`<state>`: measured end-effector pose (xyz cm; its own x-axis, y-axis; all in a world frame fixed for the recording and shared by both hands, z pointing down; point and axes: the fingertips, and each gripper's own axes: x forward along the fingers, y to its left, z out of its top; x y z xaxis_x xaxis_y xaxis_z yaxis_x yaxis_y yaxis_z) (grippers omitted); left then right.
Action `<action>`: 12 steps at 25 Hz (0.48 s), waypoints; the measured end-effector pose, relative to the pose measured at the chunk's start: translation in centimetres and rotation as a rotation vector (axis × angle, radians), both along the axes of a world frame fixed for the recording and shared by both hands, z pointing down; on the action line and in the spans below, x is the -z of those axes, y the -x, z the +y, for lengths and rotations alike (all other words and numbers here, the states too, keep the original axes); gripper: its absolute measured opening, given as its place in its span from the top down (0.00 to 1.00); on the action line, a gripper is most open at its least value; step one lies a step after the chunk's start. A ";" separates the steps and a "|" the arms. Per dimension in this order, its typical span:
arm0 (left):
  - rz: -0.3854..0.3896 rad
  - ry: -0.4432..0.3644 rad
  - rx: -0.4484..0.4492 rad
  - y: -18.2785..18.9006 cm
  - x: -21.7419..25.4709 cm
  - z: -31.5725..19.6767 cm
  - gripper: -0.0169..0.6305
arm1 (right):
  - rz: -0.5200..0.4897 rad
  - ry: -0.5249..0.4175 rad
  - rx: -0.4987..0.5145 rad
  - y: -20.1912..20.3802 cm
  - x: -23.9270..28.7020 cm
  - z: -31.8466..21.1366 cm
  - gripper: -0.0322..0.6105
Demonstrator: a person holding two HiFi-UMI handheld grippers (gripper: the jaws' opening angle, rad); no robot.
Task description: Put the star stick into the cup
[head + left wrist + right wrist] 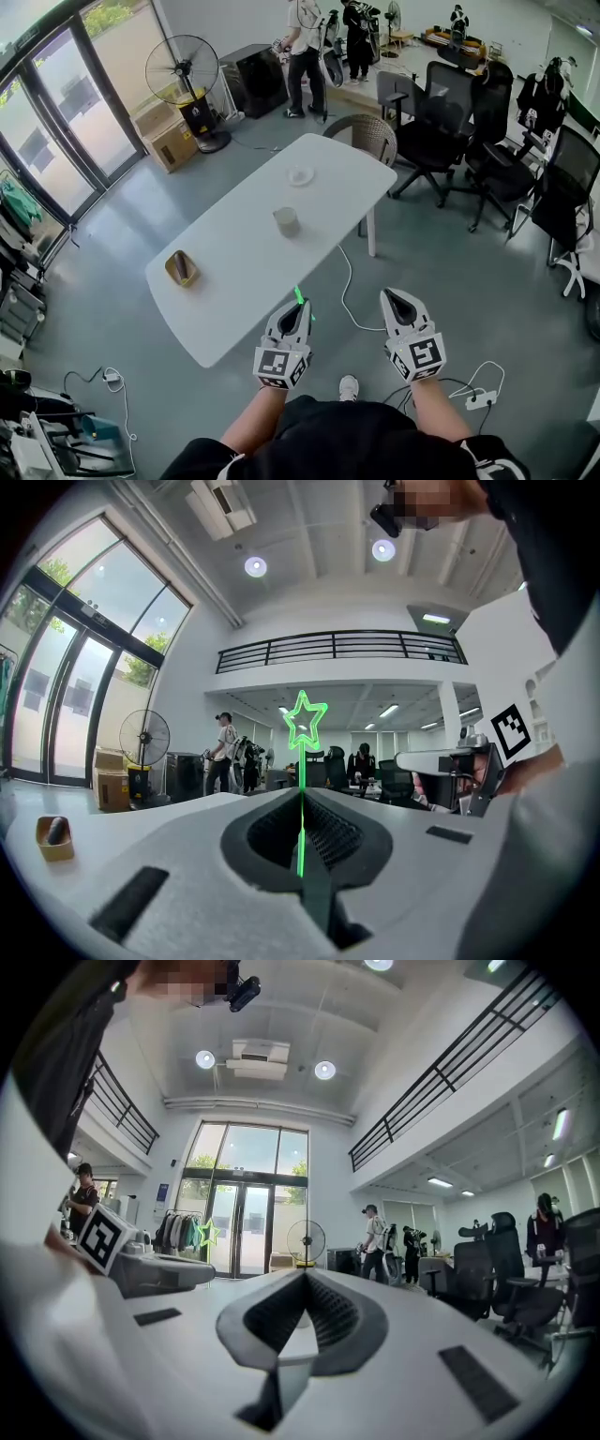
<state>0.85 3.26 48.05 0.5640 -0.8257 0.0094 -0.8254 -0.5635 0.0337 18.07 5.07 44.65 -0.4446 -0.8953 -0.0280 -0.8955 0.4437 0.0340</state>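
Your left tongs (300, 307) are clamped on the green star stick (302, 794), its star head standing upright above the jaw tips, right at the near edge of the white bench (234, 291). Your right tongs (395, 298) are closed with nothing between them and hover over the grey floor (450, 281), beside the left. The cup (286, 222) stands near the middle of the bench, well apart from the stick. A small white dish (300, 175) lies beyond it, and a small yellow box (181, 268) sits toward the left edge.
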 end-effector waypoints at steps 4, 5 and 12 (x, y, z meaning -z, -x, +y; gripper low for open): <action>-0.002 0.003 0.024 0.1 -0.2 -1.2 0.95 | 0.002 0.027 0.007 -0.7 -1.0 -1.3 0.94; 0.000 0.005 0.028 0.0 -0.3 -1.6 0.95 | 0.003 0.032 0.008 -0.9 -1.2 -1.6 0.94; 0.016 0.012 0.024 -0.6 -0.8 -5.3 0.95 | 0.023 0.044 0.001 -1.5 -1.6 -5.0 0.94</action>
